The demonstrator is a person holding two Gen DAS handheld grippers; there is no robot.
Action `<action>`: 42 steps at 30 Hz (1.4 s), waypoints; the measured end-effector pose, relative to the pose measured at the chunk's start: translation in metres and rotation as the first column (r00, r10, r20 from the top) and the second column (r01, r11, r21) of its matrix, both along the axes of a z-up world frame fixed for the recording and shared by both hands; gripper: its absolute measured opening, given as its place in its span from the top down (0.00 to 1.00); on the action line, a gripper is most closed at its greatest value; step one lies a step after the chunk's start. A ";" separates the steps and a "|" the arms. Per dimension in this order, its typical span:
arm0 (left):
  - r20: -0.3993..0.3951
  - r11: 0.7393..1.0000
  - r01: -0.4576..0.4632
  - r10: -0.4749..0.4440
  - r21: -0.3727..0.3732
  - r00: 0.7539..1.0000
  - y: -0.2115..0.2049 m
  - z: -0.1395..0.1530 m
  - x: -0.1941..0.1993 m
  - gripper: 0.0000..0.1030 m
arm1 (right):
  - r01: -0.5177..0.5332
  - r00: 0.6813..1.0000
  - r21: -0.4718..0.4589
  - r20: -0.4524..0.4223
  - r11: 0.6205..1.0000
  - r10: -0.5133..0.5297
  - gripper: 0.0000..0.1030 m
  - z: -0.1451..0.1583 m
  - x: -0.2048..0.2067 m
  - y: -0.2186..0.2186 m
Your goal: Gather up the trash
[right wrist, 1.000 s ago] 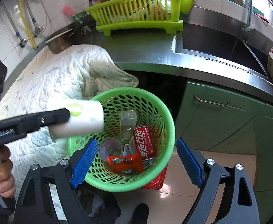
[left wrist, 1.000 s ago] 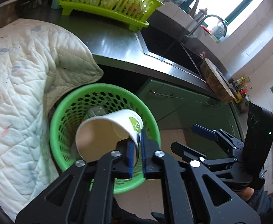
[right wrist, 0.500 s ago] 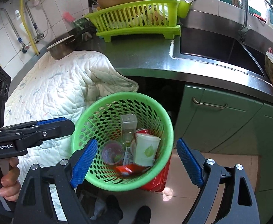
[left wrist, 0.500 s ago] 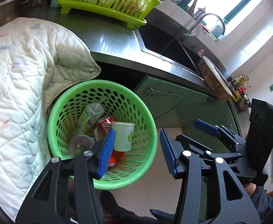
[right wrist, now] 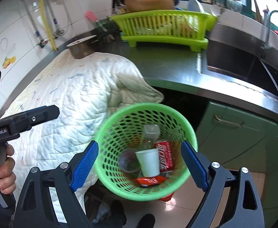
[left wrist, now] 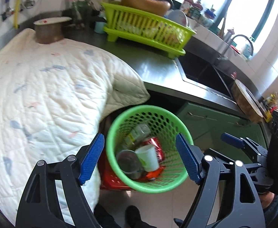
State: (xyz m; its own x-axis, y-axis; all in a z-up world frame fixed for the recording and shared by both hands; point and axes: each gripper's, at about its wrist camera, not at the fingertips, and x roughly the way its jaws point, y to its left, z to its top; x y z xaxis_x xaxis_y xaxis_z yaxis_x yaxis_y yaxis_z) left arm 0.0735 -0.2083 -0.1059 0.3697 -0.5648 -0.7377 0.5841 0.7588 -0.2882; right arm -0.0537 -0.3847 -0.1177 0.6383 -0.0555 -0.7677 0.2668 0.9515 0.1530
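With both tools held above the floor beside the counter, we look down into a green plastic basket (left wrist: 120,174) that stands on the tiled floor, just in front of the green cabinet doors (left wrist: 211,121). Our left gripper (left wrist: 139,157) has just been opening its jaws, and now its blue pads stand wide apart with nothing between them; the basket only shows through the gap, well below. Our right gripper (right wrist: 139,163) is likewise spread wide and empty, its pads framing the same basket from above.

The trash lies inside the basket. A white paper cup (right wrist: 148,162) sits roughly upright near the middle, its mouth turned toward us. Just beside it on one side is a clear plastic cup (right wrist: 128,161), and on the other a red drink can (right wrist: 165,157) lying tilted against the mesh wall. Behind them leans a clear plastic bottle (right wrist: 150,133), and under the cup we see a red and orange wrapper (right wrist: 150,180). Something red (left wrist: 110,178) shows under and beside the basket; we cannot tell what it is.

A white quilted cloth (left wrist: 44,104) covers the counter to the left and hangs over its edge, near the basket rim. Farther back stand a lime dish rack (left wrist: 148,30), a metal pot (left wrist: 47,30) and the dark sink (left wrist: 201,72). From the right view, a hand (right wrist: 5,171) grips the handle of the left tool.
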 end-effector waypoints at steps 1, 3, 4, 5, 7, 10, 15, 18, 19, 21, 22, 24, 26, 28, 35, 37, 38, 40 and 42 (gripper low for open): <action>0.015 1.000 -0.020 0.020 0.008 1.000 0.006 0.004 0.001 0.24 | -0.014 1.000 -0.003 0.006 1.000 0.014 0.16 0.002 0.003 0.004; 0.045 0.998 -0.068 0.067 0.019 0.997 0.019 0.012 0.003 0.18 | -0.038 0.999 -0.008 0.016 0.999 0.038 0.15 0.007 0.008 0.013; 0.062 0.996 -0.089 0.087 0.025 0.994 0.025 0.016 0.003 0.17 | -0.049 0.999 -0.009 0.021 0.999 0.049 0.15 0.009 0.011 0.015; 0.083 0.994 -0.107 0.103 0.035 0.991 0.031 0.020 0.003 0.17 | -0.064 0.998 -0.009 0.027 0.998 0.064 0.15 0.012 0.014 0.020; 0.123 0.988 -0.148 0.140 0.054 0.982 0.043 0.027 0.002 0.14 | -0.087 0.996 -0.011 0.034 0.996 0.088 0.15 0.016 0.020 0.026; 0.171 0.976 -0.212 0.199 0.060 0.965 0.062 0.036 0.001 0.10 | -0.123 0.991 -0.018 0.049 0.992 0.124 0.15 0.024 0.030 0.038; 0.247 0.942 -0.326 0.300 0.074 0.922 0.094 0.052 0.004 0.06 | -0.190 0.979 -0.028 0.071 0.981 0.192 0.15 0.035 0.045 0.058; 0.283 0.918 -0.388 0.353 0.078 0.892 0.112 0.059 0.004 0.06 | -0.226 0.970 -0.033 0.082 0.974 0.228 0.14 0.040 0.053 0.070; 0.290 0.912 -0.403 0.365 0.081 0.885 0.116 0.060 0.004 0.06 | -0.238 0.967 -0.032 0.085 0.971 0.240 0.14 0.041 0.056 0.074; 0.305 0.900 -0.429 0.386 0.083 0.870 0.126 0.064 0.002 0.05 | -0.260 0.961 -0.024 0.090 0.965 0.261 0.14 0.044 0.062 0.081; 0.315 0.891 -0.445 0.399 0.086 0.861 0.133 0.066 0.002 0.05 | -0.270 0.958 -0.021 0.091 0.963 0.270 0.14 0.046 0.065 0.084; 0.328 0.879 -0.468 0.417 0.090 0.848 0.142 0.068 0.000 0.05 | -0.285 0.953 -0.025 0.100 0.958 0.286 0.14 0.050 0.069 0.090; 0.334 0.869 -0.485 0.432 0.093 0.838 0.148 0.070 -0.002 0.05 | -0.300 0.947 -0.025 0.110 0.954 0.301 0.14 0.055 0.073 0.096; 0.340 0.859 -0.502 0.446 0.095 0.828 0.155 0.071 -0.004 0.05 | -0.308 0.943 -0.031 0.121 0.951 0.309 0.14 0.062 0.077 0.102; 0.355 0.838 -0.537 0.476 0.095 0.805 0.174 0.074 -0.015 0.05 | -0.321 0.935 -0.033 0.147 0.947 0.322 0.13 0.072 0.080 0.115; 0.360 0.832 -0.547 0.484 0.093 0.797 0.179 0.075 -0.019 0.05 | -0.329 0.933 -0.027 0.148 0.944 0.329 0.13 0.072 0.080 0.119; 0.362 0.831 -0.550 0.487 0.090 0.795 0.180 0.076 -0.021 0.05 | -0.331 0.932 -0.027 0.148 0.943 0.332 0.13 0.072 0.080 0.121; 0.365 0.829 -0.553 0.490 0.086 0.791 0.183 0.078 -0.023 0.05 | -0.335 0.930 -0.024 0.149 0.942 0.335 0.13 0.072 0.080 0.123; 0.377 0.828 -0.555 0.490 0.081 0.786 0.186 0.081 -0.027 0.05 | -0.339 0.929 -0.020 0.151 0.941 0.338 0.13 0.073 0.079 0.125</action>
